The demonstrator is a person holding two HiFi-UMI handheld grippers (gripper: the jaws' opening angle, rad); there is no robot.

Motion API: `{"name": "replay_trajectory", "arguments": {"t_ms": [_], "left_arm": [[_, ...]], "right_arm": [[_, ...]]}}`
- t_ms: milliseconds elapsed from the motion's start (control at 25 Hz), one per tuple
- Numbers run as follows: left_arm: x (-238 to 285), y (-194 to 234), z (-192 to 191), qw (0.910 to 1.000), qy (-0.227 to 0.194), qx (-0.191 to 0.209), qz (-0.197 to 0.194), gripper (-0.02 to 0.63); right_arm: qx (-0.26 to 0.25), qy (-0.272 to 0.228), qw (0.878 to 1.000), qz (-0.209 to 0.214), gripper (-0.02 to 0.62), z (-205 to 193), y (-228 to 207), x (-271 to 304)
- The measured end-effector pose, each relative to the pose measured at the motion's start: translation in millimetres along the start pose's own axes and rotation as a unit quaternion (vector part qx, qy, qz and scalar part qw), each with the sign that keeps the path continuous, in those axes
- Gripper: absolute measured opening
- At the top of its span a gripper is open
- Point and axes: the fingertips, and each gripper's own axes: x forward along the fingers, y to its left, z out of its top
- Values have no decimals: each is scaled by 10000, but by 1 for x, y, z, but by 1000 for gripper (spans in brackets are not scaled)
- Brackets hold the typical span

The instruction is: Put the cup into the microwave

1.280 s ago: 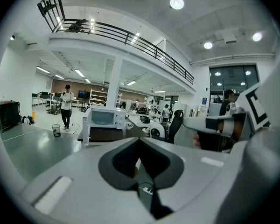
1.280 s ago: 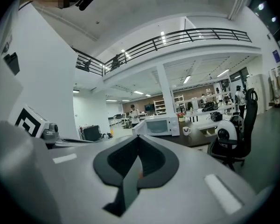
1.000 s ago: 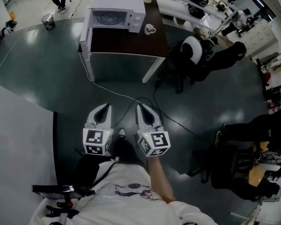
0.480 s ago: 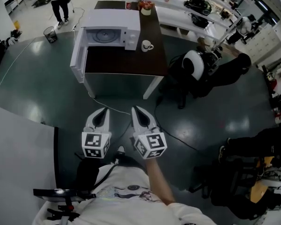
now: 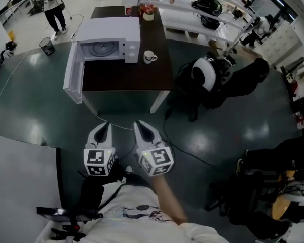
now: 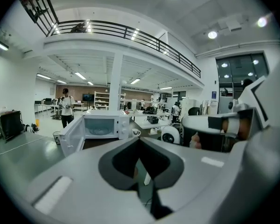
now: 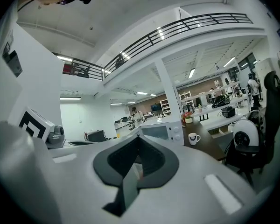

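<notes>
A white cup [image 5: 149, 56] stands on the dark brown table [image 5: 126, 77], just right of the white microwave [image 5: 107, 42], whose door [image 5: 72, 76] hangs open to the left. Both grippers are held over the floor well short of the table, side by side and pointing at it. The left gripper [image 5: 105, 127] and the right gripper [image 5: 140, 125] are both shut and hold nothing. In the left gripper view the microwave [image 6: 102, 126] and cup [image 6: 135, 132] show beyond the closed tips [image 6: 139, 140]. In the right gripper view the cup [image 7: 192, 137] sits right of the microwave [image 7: 161, 130].
A black office chair with a white round object [image 5: 204, 75] stands right of the table. A cable [image 5: 177, 148] trails across the dark floor. A person [image 5: 51, 4] and a waste bin [image 5: 46, 46] are at the far left. A pale panel [image 5: 20, 181] lies at the near left.
Both grippers have moved forward together toward the table, still shut. The microwave and cup now sit nearer and further left in the head view.
</notes>
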Motion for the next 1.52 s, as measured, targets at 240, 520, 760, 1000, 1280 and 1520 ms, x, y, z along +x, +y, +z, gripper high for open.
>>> {"name": "replay_trajectory", "arguments": {"t_ms": [240, 520, 760, 1000, 1280, 1520], "left_arm": [[35, 10, 6, 9998, 31, -32, -179, -3], [92, 30, 27, 9991, -30, -95, -424, -3], [122, 56, 33, 9987, 38, -209, -472, -3], [143, 76, 29, 9974, 244, -291, -617, -3], [162, 81, 22, 9959, 464, -293, -723, -3], [199, 85, 20, 9964, 580, -186, -593, -3]], "right_arm": [[-63, 101, 9999, -82, 2, 2, -13, 31], [-189, 122, 9997, -80, 2, 17, -30, 85], [-209, 202, 9996, -71, 2, 21, -36, 122], [-178, 381, 9989, -188, 2, 14, -46, 150], [-76, 558, 9978, -338, 2, 6, -64, 159], [40, 648, 9976, -242, 2, 3, -92, 181]]}}
